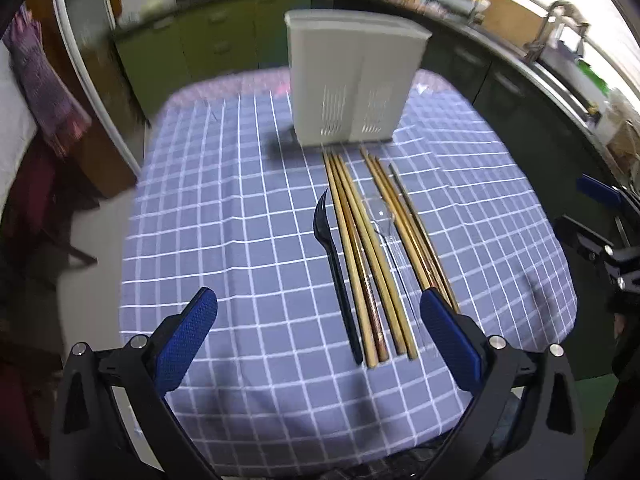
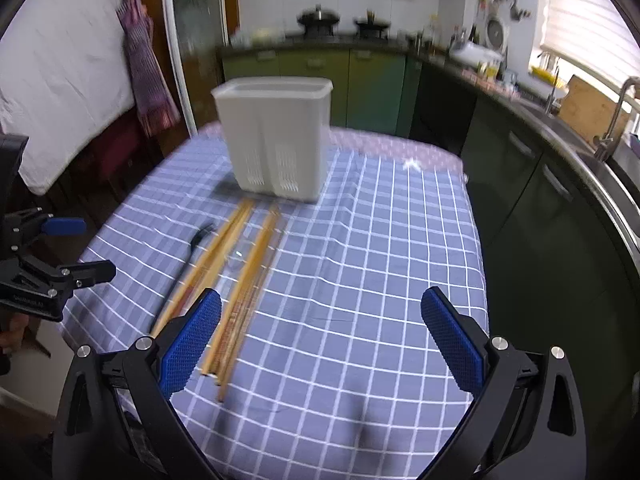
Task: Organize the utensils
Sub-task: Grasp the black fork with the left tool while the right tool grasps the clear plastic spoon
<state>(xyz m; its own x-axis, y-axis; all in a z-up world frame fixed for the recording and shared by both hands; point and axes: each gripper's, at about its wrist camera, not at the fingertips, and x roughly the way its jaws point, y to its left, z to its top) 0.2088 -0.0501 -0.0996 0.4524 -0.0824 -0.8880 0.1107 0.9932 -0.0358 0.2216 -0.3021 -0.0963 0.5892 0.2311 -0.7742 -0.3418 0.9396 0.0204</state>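
Observation:
A white two-compartment utensil holder (image 1: 350, 80) stands upright at the far side of the checked tablecloth (image 1: 240, 220); it also shows in the right wrist view (image 2: 276, 136). In front of it lie several wooden chopsticks (image 1: 360, 256) in two bundles, a black plastic fork (image 1: 334, 264) to their left, and a clear plastic utensil (image 1: 386, 228) between the bundles. My left gripper (image 1: 318, 308) is open and empty above the near ends of the fork and chopsticks. My right gripper (image 2: 320, 308) is open and empty, just right of the chopsticks (image 2: 244, 276) and fork (image 2: 188, 260).
Kitchen counters with green cabinets (image 2: 360, 80), a stove (image 2: 340, 24) and a sink with tap (image 2: 612, 120) surround the table at the back and right. A patterned cloth (image 2: 144, 60) hangs at the left. The left gripper shows at the left edge of the right wrist view (image 2: 56, 248).

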